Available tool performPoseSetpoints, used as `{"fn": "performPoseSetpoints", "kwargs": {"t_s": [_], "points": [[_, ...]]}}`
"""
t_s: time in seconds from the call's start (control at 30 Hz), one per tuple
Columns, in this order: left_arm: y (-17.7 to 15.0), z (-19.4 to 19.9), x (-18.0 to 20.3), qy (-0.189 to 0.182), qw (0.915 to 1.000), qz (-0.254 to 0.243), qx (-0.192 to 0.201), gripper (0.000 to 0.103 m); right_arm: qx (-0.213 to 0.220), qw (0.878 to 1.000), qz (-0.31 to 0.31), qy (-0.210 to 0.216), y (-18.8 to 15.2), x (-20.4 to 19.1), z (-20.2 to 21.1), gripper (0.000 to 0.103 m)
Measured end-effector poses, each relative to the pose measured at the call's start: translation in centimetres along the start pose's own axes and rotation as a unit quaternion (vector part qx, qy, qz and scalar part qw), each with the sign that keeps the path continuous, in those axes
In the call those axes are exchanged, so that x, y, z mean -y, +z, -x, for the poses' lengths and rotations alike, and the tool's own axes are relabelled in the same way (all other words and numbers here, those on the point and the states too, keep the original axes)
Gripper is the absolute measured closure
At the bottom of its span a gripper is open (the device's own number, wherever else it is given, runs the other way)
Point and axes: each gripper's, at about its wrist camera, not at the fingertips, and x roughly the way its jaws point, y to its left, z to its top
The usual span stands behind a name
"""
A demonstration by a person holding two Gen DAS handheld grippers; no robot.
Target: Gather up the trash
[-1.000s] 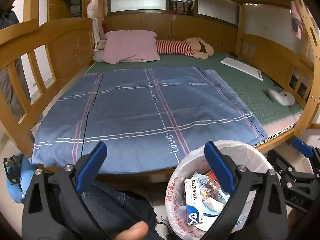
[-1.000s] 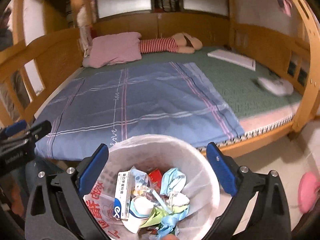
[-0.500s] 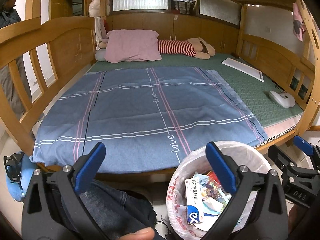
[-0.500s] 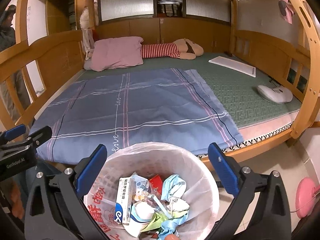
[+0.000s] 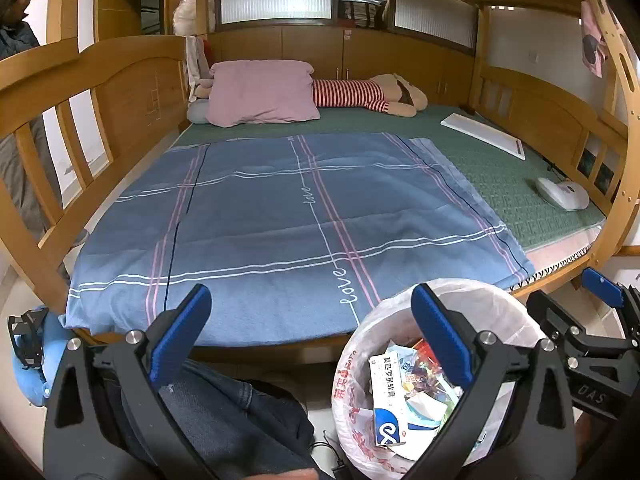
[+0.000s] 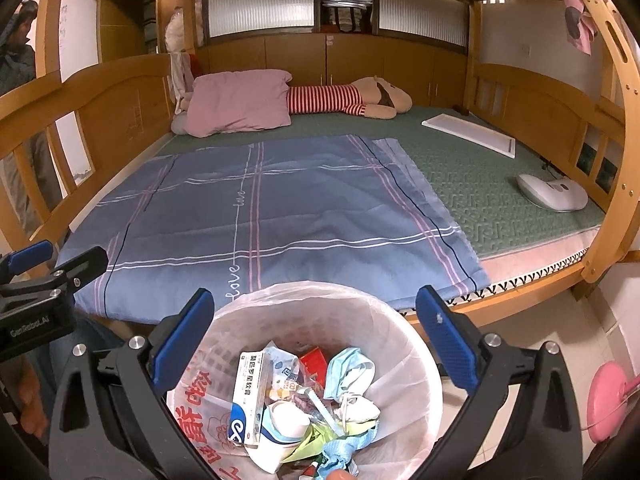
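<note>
A white lined trash bin [image 6: 404, 344] stands on the floor at the foot of the bed and holds a white and blue medicine box [image 6: 246, 396], a crumpled blue mask [image 6: 348, 368] and other scraps. My right gripper [image 6: 316, 332] is open and empty, directly above the bin. My left gripper [image 5: 312, 328] is open and empty, to the left of the bin [image 5: 496, 304], above a dark-clothed leg [image 5: 224, 408]. Each gripper shows at the edge of the other's view.
A wooden bunk bed carries a blue plaid sheet [image 5: 288, 224] on a green mat [image 5: 508, 176]. On it lie a pink pillow [image 5: 260, 92], a striped plush toy [image 5: 360, 94], a white flat panel [image 5: 484, 136] and a white device [image 5: 562, 194]. A pink object [image 6: 608, 396] sits on the floor at right.
Both grippers have risen and drawn back slightly, so more of the bed shows. The jaws have stayed open and the bin contents have not moved.
</note>
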Motion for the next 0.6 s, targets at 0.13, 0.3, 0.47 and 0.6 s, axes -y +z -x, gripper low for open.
{"fn": "performPoseSetpoints", "kwargs": {"t_s": [0.13,0.3,0.47,0.6], "points": [[-0.02,-0.03,-0.03,0.0,1.0,0.0,-0.001,0.003,0.0,1.0,-0.001,-0.001,-0.03,-0.03,0.04,0.004],[-0.1,-0.07,-0.15,-0.002,1.0,0.0,-0.002,0.003,0.001,1.0,-0.002,-0.002,-0.13,0.1,0.01,0.004],[-0.3,-0.11,0.11,-0.003,1.0,-0.003,-0.002,0.003,-0.003,1.0,-0.004,0.001,-0.24,0.27,-0.21,0.004],[-0.32,-0.13,0.11,-0.003,1.0,-0.003,-0.003,0.003,-0.005,1.0,-0.005,0.001,-0.19,0.27,-0.28,0.004]]}}
